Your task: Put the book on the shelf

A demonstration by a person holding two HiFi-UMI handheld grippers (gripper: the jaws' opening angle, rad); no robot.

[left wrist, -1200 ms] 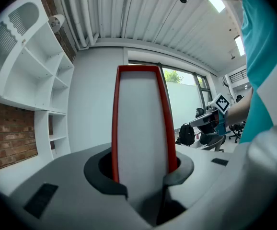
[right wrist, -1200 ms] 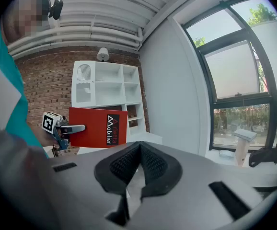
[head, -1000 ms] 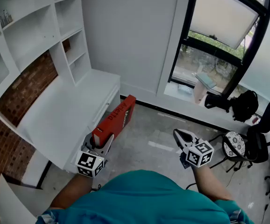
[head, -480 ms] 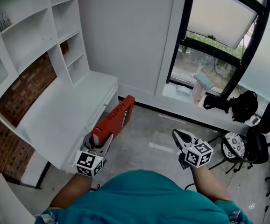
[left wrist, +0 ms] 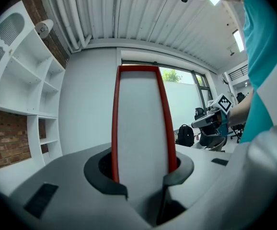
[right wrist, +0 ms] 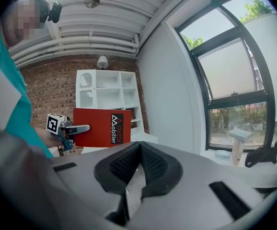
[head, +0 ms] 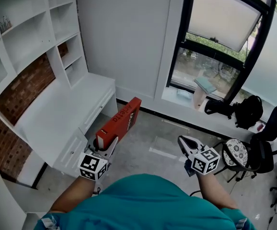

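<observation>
A red book point(head: 120, 122) with lettering on its spine sticks out level from my left gripper point(head: 103, 145), which is shut on its near end. In the left gripper view the book point(left wrist: 141, 123) stands edge-on between the jaws, white pages framed by red covers. My right gripper point(head: 186, 143) hangs to the right over the floor, shut and empty, its pads meeting in the right gripper view point(right wrist: 139, 150). That view also shows the book point(right wrist: 100, 127) in the left gripper point(right wrist: 70, 129). The white shelf unit point(head: 30, 35) rises at the upper left.
A white desk point(head: 57, 110) with drawers runs under the shelves, against a brick wall point(head: 21, 87). A large window point(head: 215, 42) fills the right wall. A patterned stool point(head: 236, 150), office chairs and a black backpack point(head: 246, 110) stand at the right.
Both grippers have travelled along with the person; the desk and shelves have slid down and left in the head view. The book stays in the left gripper.
</observation>
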